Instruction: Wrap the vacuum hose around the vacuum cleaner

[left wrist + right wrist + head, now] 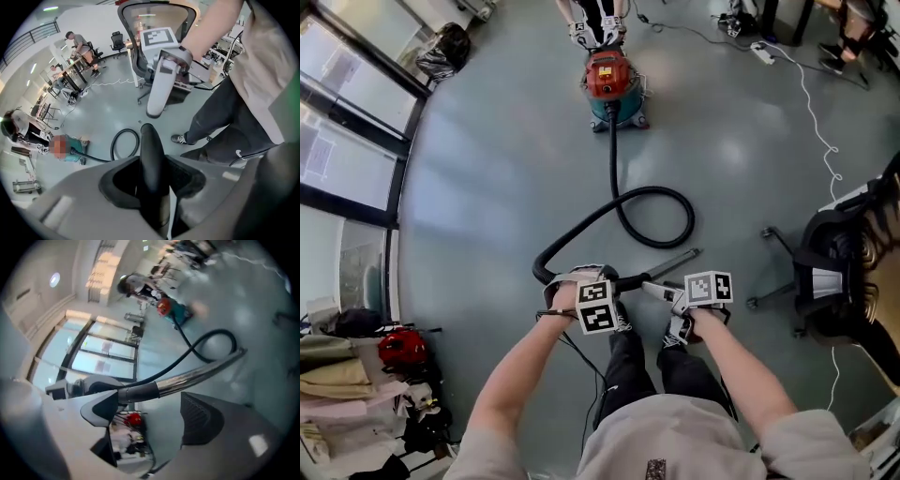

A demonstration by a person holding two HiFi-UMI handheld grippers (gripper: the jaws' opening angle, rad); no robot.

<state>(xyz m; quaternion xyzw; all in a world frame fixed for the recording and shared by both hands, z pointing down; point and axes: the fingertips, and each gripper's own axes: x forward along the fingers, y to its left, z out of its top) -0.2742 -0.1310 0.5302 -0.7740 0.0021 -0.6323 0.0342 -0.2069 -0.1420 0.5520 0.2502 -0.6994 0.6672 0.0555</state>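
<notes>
— Black hose (613,159): where do we see it?
— It leaves the front of the red and teal vacuum cleaner (611,80) and runs straight toward us over the grey floor (487,187). Then it curls into one loose loop and climbs to our left gripper (152,176). It lies off the machine, not yet wound round it.
— And our grip on it?
— The left jaws are clamped on the hose's thick black end, with a pad pressing on each side. That gripper points steeply down.
— And our right gripper (150,413)?
— Its jaws stand wide apart. The metal tube (201,371) that carries on from the hose crosses in front of them. Its black collar lies at the tip of one pad, and the other pad is clear of it.
— What do we have around us?
— Our two grippers sit side by side just above our knees, and the tube slants off to the right. An office chair (830,272) stands to our right, well apart from the loop. A thin white cable (816,112) snakes over the floor beyond it. A person (598,23) stands just behind the vacuum cleaner. Tall windows (347,112) run along our left, with a heap of clothes and bags (356,375) below them.
</notes>
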